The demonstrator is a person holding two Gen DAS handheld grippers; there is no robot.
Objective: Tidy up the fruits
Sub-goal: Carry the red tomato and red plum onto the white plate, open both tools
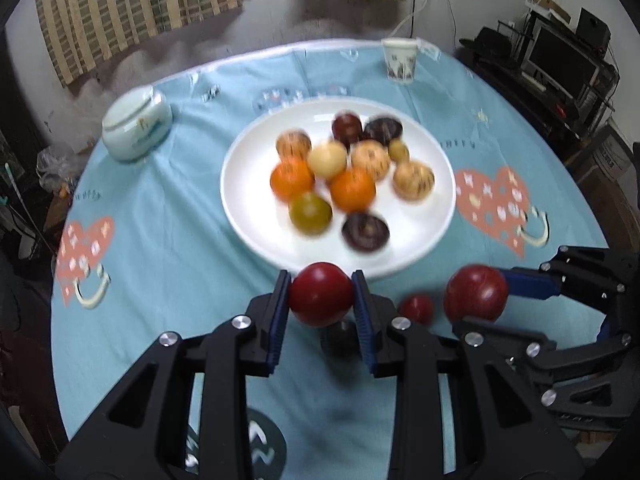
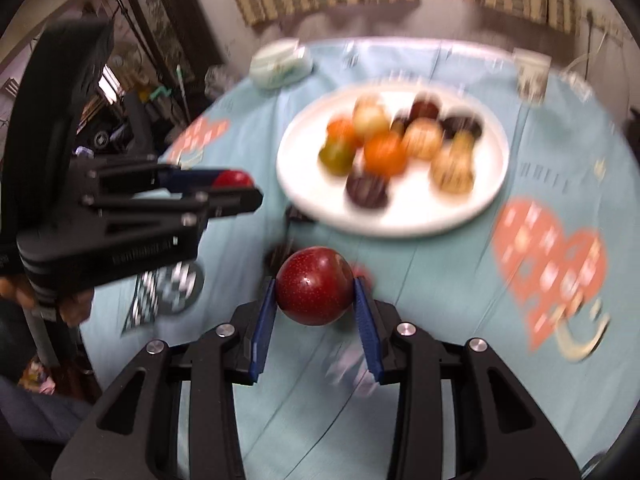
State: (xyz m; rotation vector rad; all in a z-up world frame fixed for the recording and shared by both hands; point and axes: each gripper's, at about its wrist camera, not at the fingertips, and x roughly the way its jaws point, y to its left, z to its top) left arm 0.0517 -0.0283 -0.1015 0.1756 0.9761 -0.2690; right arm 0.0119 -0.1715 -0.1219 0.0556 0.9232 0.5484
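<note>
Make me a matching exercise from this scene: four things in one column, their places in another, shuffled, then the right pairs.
1. left gripper
2. paper cup
3. small red fruit
4. white plate

A. holds piled fruit, mid-table
B. lies on the cloth between the two held fruits
C. far edge of the table
D. shut on a red plum

Pairs: 1-D, 2-C, 3-B, 4-A

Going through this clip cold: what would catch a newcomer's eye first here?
Each gripper is clamped on a red fruit above the blue tablecloth: the left gripper holds one red fruit, the right gripper a speckled red fruit. Just beyond them sits a white plate piled with orange, tan, green and dark fruits.
</note>
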